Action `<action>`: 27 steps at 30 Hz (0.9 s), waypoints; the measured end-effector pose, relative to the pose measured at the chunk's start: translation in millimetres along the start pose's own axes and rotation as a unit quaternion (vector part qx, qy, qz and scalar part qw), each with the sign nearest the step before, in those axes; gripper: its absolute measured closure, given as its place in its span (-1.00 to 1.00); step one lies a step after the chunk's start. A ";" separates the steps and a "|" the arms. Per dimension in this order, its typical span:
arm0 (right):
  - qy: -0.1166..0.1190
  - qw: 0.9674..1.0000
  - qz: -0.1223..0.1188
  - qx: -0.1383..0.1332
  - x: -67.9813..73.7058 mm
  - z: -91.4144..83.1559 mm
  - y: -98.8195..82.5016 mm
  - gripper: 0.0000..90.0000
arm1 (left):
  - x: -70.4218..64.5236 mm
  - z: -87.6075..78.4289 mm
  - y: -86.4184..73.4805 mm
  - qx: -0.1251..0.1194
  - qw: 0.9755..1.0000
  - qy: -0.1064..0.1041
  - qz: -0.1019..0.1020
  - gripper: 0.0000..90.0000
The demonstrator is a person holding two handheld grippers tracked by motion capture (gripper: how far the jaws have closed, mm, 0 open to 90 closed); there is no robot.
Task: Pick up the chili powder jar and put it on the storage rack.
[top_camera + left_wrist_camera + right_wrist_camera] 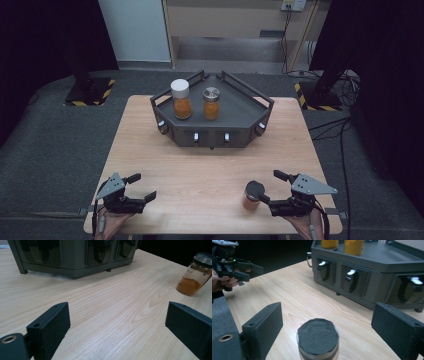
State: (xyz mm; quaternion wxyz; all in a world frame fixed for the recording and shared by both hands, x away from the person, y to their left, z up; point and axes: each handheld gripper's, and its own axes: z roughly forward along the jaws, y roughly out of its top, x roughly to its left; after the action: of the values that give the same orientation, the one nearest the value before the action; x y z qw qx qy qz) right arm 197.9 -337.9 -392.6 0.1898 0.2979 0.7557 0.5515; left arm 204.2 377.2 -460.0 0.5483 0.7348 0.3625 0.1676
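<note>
Right gripper [327,322] fingers spread wide either side of the dark-lidded spice jar [318,340] near the worktop's front right edge, not touching yet. I'd drop below the lid, centre, then squeeze the glass. Left gripper [117,322] released, idle front left.

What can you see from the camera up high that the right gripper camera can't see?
Only the high view takes in the lids of the two jars on the grey rack: a white cap and a silver cap, plus the right gripper from outside. Only the right gripper view shows the rack's front latches close up. Both show the black-lidded spice jar between the open right jaws, the rack, the wooden table and the left gripper.
</note>
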 end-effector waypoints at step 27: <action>0.017 0.999 0.005 0.049 -0.5 29.8 -4.3 -0.75 | 0.8 -0.4 -0.5 -0.002 1.000 -0.002 0.001 -0.89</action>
State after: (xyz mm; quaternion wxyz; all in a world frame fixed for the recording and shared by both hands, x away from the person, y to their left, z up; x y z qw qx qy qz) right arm 215.7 -317.7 -406.2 0.1590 0.3014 0.7835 0.5195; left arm 204.3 378.1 -460.5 0.5503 0.7342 0.3606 0.1674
